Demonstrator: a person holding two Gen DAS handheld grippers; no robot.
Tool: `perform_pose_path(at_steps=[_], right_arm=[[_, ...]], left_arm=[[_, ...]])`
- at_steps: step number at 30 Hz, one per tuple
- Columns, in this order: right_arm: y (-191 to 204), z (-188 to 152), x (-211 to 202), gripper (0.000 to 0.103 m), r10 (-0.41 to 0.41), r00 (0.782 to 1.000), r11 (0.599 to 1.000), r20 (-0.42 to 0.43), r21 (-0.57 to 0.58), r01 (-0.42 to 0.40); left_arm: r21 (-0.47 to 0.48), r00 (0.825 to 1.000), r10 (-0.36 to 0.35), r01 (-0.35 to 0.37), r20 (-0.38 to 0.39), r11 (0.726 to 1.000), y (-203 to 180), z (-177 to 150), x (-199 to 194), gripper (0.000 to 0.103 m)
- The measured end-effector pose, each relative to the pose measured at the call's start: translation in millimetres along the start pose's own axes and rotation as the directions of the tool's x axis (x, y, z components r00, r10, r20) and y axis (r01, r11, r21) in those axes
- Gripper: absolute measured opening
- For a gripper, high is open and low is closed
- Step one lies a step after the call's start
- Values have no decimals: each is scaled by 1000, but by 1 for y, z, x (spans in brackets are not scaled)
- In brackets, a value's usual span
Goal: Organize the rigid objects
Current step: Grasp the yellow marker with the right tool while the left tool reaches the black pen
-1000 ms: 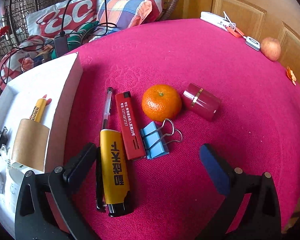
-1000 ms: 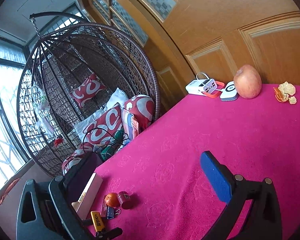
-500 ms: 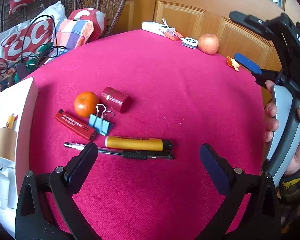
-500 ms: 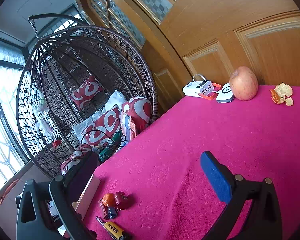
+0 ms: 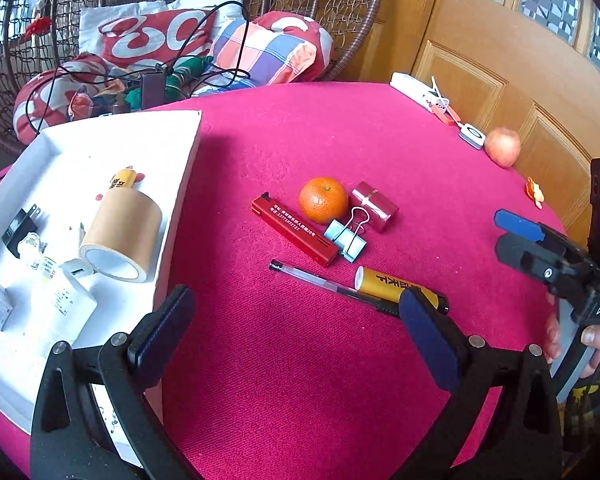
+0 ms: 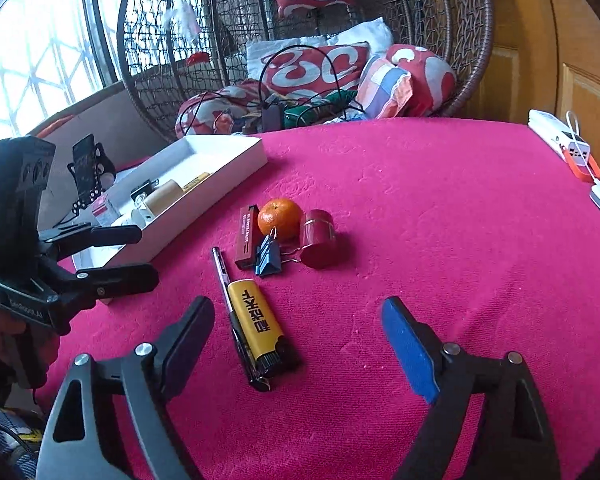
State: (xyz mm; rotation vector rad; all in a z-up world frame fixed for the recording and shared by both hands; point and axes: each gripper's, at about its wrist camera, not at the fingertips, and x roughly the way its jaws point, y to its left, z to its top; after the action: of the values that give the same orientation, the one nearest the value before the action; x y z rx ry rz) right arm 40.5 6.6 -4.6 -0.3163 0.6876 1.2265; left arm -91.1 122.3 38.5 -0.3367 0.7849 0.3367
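Observation:
On the pink tablecloth lie a yellow lighter, a pen, a red lighter, a tangerine, a blue binder clip and a dark red cylinder. To their left a white tray holds a tape roll and small items. My left gripper is open, hanging near the tray's front corner. Open too, my right gripper hovers just short of the yellow lighter with nothing between its fingers.
An apple, a white power bank, a small white device and orange peel lie along the far right edge by the wooden door. A wicker hanging chair with cushions and cables stands behind the table.
The right gripper swung down from facing the door to above the yellow lighter. The left gripper pulled back and turned left, bringing the tray into fuller view. No object on the cloth moved.

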Motion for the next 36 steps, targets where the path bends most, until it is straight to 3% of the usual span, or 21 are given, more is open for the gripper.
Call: perform_pose_path(at_steps=[3,6,15,18,19,21,27,30,35,36], right_arm=[[13,1,20,68,10,997,997,-79,-72,-16],[20,0,40,47,7,989,992,-151,-120,-25],[-14,10,42,27,71,989,997,-131,39,-66],[2,8,41,27,7,991,999,-130,-53,-14],[10,7,42,22,-17,991,995,-132,-97,4],[19,5,43,12,13,989,993,-150,-116,-30],[43,-13,37,11,175,965,982,-195,-34,-185],[42,-16,30,11,114,981,992,-159,-27,-119],[4,-12,17,11,-18,993,998,-113,53,24],[1,-13,16,11,-36,993,997,-111,60,43]], left_arm=[[-12,1000,-8,8,7,1000,2,-3,-5,103],[-33,1000,-23,23,-3,999,4,-6,-5,103],[-16,999,-38,37,-34,999,-7,-16,4,103],[-27,998,-41,40,-38,999,-6,-18,6,103],[-30,998,-40,39,-40,999,-5,-18,6,103],[-36,998,-38,36,-45,999,-4,-19,7,103],[-47,998,-34,32,-53,998,-3,-20,8,103],[-47,998,-20,18,-55,999,-2,-21,8,103],[-16,997,10,-11,-71,1000,-10,-24,11,102],[-7,998,14,-14,-67,1000,-13,-25,11,96]])
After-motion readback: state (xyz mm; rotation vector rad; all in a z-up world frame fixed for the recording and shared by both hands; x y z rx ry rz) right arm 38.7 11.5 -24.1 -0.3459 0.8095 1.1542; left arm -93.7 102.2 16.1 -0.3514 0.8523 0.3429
